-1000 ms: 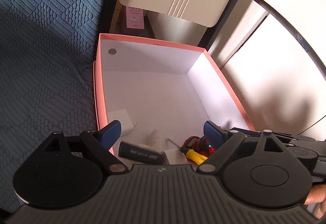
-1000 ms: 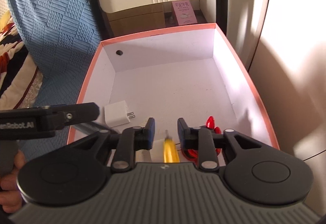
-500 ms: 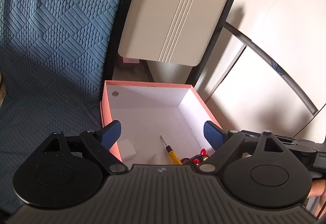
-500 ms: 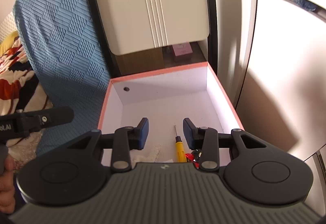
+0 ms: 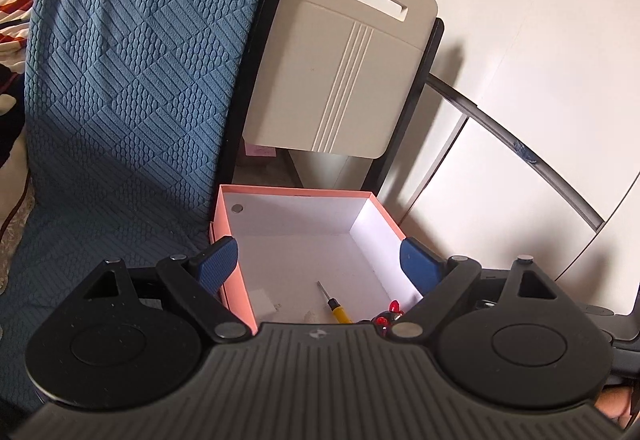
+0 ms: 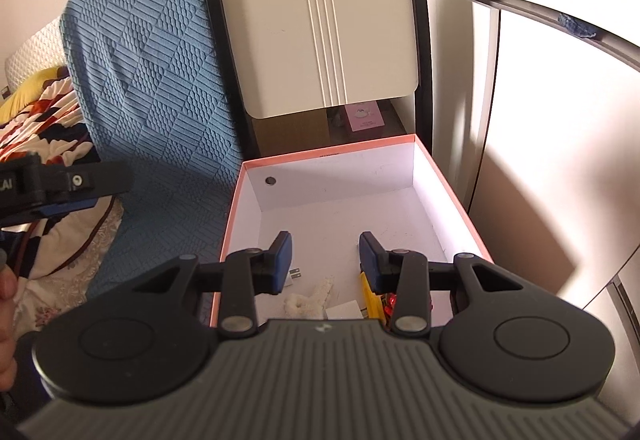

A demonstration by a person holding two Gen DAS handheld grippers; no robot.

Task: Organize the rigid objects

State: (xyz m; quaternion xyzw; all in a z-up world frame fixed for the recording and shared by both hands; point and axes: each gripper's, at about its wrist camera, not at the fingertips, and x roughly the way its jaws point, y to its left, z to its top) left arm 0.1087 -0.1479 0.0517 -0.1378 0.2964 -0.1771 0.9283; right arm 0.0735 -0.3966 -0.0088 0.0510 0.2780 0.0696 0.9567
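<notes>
The rigid objects sit in a pink box (image 6: 452, 184) with white walls, bunched at its near end, toward six o'clock in both wrist views. A second earlier both cameras were close over that box; now they have drawn back and up, so the box looks smaller and a cream chair back fills twelve o'clock. That suggests a drop-off is done and both hands are free for the next item.

The left gripper (image 5: 320, 260) has its blue pads spread wide, with nothing between them. The right gripper (image 6: 325, 256) is partly open and also empty.

Counted inside: one yellow-handled screwdriver (image 5: 339, 310), one white charger (image 5: 264, 302), one red item (image 5: 394, 310), one whitish fuzzy piece (image 6: 308, 298). More may hide beneath the grippers.
</notes>
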